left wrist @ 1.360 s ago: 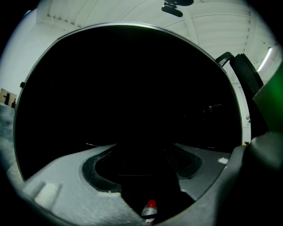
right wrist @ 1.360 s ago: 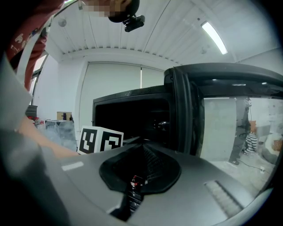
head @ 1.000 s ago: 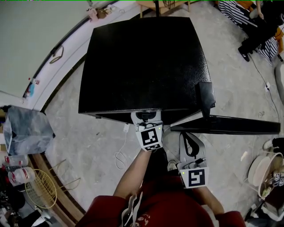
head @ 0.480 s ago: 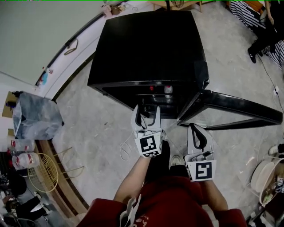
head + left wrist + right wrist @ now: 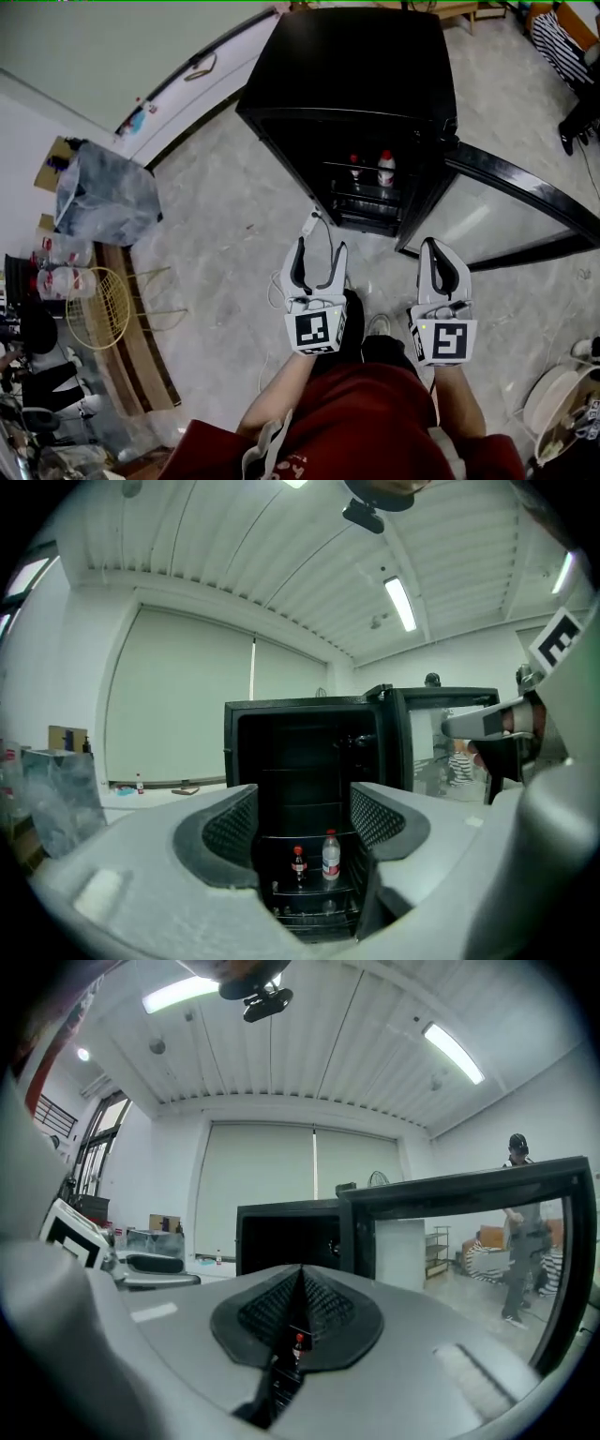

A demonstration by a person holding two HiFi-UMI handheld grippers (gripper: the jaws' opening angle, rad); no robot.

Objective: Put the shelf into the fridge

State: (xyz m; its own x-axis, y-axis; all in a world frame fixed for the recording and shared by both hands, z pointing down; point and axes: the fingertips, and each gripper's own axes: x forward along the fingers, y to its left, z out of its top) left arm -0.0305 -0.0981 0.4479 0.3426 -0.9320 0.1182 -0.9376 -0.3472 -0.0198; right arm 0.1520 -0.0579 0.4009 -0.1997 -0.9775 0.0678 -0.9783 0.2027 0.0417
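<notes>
Distance has opened in the head view: the left gripper [image 5: 319,251], at the fridge [image 5: 356,84] mouth a second ago, and the right gripper [image 5: 437,247] are now drawn back, with the fridge at twelve o'clock and its door [image 5: 525,202] swung toward three. The shelf [image 5: 361,199] sits inside, so the placing looks finished.

Left gripper view: jaws spread with nothing between them. At twelve o'clock the shelf [image 5: 314,885] is a thin, level wire rack carrying two bottles [image 5: 330,855].

Right gripper view: jaws pressed together, empty, with the fridge [image 5: 286,1237] beyond at twelve.
</notes>
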